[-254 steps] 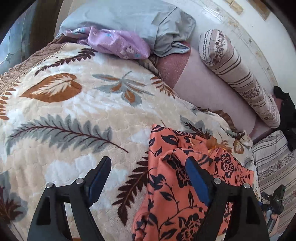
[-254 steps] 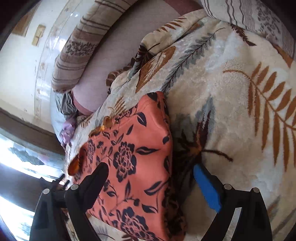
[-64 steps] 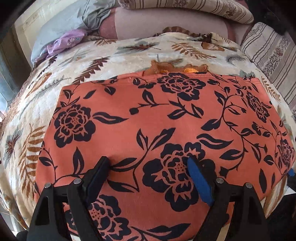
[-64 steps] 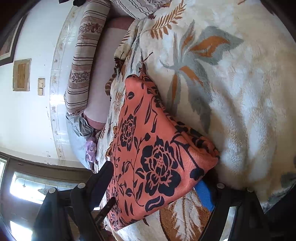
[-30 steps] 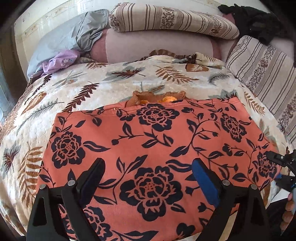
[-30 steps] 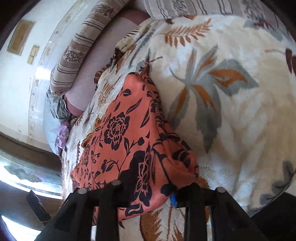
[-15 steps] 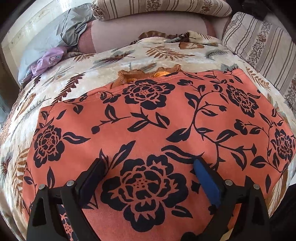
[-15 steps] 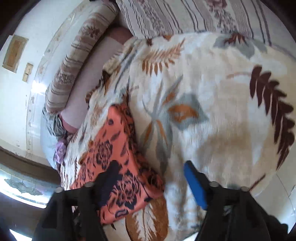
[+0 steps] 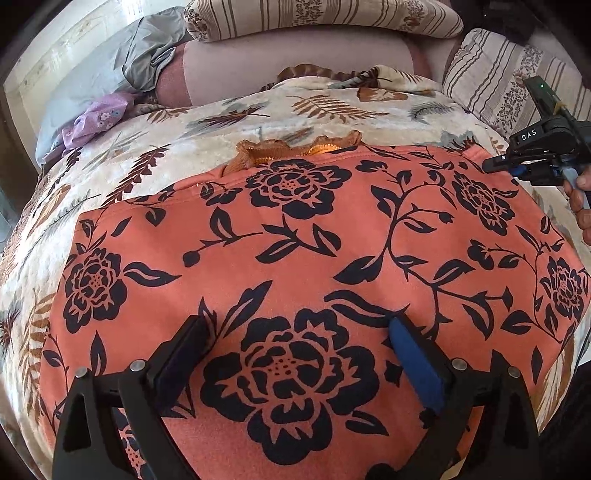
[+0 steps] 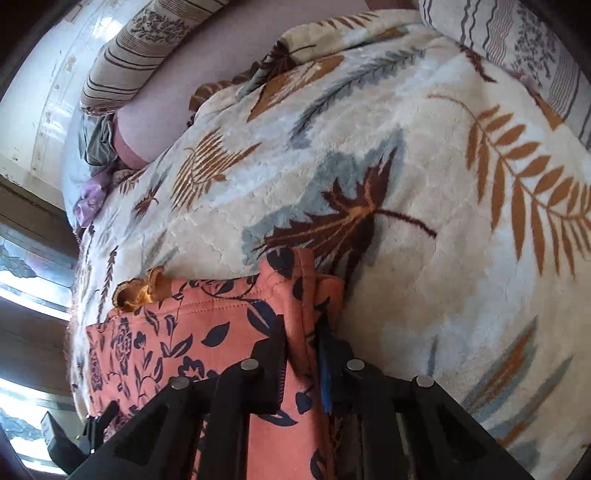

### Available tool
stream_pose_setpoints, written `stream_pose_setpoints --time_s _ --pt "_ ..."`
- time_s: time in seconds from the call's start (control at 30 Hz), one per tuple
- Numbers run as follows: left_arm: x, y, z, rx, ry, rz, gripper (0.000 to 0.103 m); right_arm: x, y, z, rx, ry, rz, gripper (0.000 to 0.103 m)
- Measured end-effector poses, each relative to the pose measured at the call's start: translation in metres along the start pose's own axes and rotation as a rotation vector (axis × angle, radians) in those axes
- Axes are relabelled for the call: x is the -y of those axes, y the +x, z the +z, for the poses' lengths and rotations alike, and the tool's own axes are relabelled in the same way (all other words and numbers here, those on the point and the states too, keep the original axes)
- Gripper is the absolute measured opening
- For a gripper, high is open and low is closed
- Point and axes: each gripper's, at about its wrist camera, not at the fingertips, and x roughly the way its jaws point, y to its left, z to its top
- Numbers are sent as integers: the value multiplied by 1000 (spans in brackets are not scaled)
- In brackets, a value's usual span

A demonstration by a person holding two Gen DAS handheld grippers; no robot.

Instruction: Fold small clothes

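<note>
Right wrist view tells me what has changed: half a second ago my right gripper (image 10: 301,354) stood open beside the cloth (image 10: 207,325), and now its jaws are pinched on the cloth's side edge, which runs up between them. My left gripper (image 9: 295,354) hovers with jaws wide apart, the cloth spread flat on the blanket (image 9: 207,140) beneath and ahead of them. I judge the edge is secured, so a fold across can start.

a home bedroom, leaf-print blanket (image 9: 229,122) over a bed; striped bolster (image 9: 321,16), pillow (image 9: 495,74)
</note>
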Motion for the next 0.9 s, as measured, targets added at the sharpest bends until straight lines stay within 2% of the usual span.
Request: stream_pose_setpoints --time_s 0.1,0.2,0.23,0.27,0.3,0.33,0.43,0.5,0.53,0.6,0.63,0.7,0.8,0.9 --pt "-1 1 1 -7 -1 1 101 21 -17 -1 117 135 -49 17" --pt "-2 2 3 -16 -1 -5 101 18 -45 -14 152 143 8 30" --pt "-2 2 3 -18 -3 -4 101 12 -58 -22 173 139 23 50" --pt "-2 2 3 -22 -5 -3 101 5 -72 -32 192 130 58 77" --pt "-2 1 4 -27 -9 -4 101 -2 -86 -45 210 122 112 82" --pt "-3 1 4 -32 -17 -5 101 -11 -96 -59 211 117 179 82" --pt "-3 -2 5 -49 -27 -2 101 -26 -108 -106 131 155 375 82" --pt "-5 -8 4 -62 -35 -4 100 -28 -99 -140 66 188 452 82" --pt "-5 -12 3 -65 -38 -3 100 -25 -90 -154 36 207 460 82" --pt "-4 -21 -1 -59 -34 1 100 -12 -66 -176 -4 260 376 82" --pt "-4 -26 -4 -56 -27 1 100 -3 -58 -182 -5 299 364 78" --pt "-5 -36 -9 -46 -12 4 100 2 -67 -189 47 342 404 77" --pt "-11 -51 -16 -24 -42 3 100 -13 -93 -198 117 286 407 79" --pt "-15 -61 -20 -15 -61 -3 100 -17 -98 -212 113 293 406 79"
